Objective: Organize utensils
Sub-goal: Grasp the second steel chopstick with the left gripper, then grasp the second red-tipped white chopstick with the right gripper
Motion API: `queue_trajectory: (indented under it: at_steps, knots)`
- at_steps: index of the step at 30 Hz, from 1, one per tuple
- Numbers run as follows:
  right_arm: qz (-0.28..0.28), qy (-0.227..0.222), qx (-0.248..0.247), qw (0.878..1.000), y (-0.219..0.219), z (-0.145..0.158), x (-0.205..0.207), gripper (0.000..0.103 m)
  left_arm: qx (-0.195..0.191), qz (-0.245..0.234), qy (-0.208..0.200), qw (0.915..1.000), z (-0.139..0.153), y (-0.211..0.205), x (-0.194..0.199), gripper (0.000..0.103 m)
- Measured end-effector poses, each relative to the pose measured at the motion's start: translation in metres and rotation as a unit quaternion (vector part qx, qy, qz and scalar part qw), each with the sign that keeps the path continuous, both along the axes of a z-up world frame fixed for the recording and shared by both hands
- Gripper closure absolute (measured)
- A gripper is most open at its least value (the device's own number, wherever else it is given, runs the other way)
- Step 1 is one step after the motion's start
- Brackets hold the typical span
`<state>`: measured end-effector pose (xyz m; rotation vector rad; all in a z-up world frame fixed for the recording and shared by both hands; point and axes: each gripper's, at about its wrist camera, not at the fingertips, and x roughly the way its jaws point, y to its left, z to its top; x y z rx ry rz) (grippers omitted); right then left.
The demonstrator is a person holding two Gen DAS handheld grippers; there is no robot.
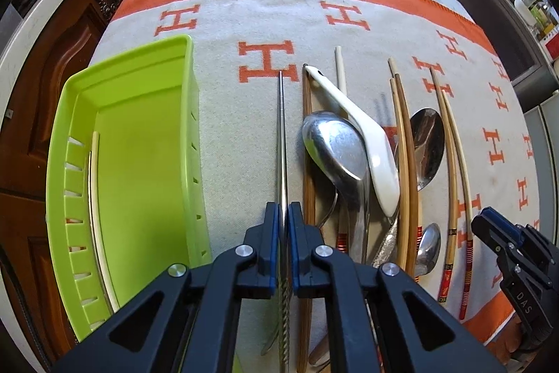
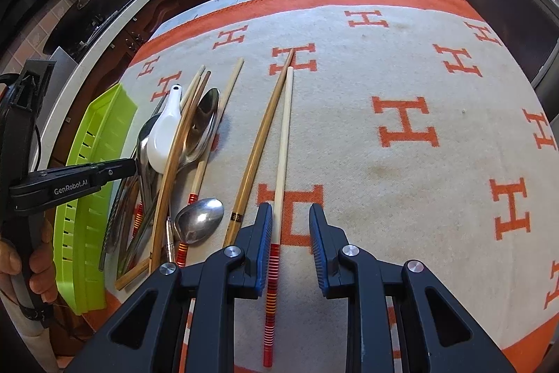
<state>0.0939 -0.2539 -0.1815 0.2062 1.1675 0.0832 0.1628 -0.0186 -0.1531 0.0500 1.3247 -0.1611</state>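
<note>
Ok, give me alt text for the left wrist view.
The left gripper is clamped on a thin metal chopstick lying on a beige cloth. A green tray lies left; spoons and chopsticks are piled right.

Right hand-held gripper [image 2: 290, 245] parted; pale chopstick [image 2: 282, 163] between

"GenRobot.AI" – left gripper [image 2: 75, 186]; "DAS" – right gripper [image 1: 524, 301]
</note>
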Motion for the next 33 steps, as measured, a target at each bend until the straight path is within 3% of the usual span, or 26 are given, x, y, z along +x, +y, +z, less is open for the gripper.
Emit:
queue_trajectory:
  at_steps: [6, 11, 15, 18, 27, 33]
  knots:
    - [0.0, -0.002, -0.008, 1.0, 0.003, -0.004, 0.006, 0.081, 0.034, -0.001, -0.022, 0.9992, -0.003, -0.013, -0.001, 0.1]
    - [0.008, -0.008, -0.037, 0.999, 0.012, -0.006, 0.013, 0.081, 0.012, 0.032, -0.032, 0.9989, 0.002, -0.002, -0.003, 0.1]
    - [0.027, -0.021, -0.095, 0.995, 0.03, -0.007, 0.015, 0.081, -0.002, 0.044, -0.042, 0.9981, 0.015, 0.009, -0.014, 0.1]
    - [0.027, -0.034, -0.125, 0.991, 0.038, -0.008, 0.014, 0.095, -0.014, 0.045, -0.054, 0.9974, 0.031, 0.018, -0.024, 0.1]
    - [-0.016, -0.021, -0.054, 0.998, 0.02, 0.005, 0.004, 0.098, -0.047, 0.059, -0.114, 0.9907, 0.093, 0.061, -0.063, 0.1]
    - [-0.022, -0.044, 0.016, 0.999, 0.03, 0.05, -0.014, 0.098, -0.016, 0.082, -0.116, 0.9898, 0.088, 0.096, -0.076, 0.1]
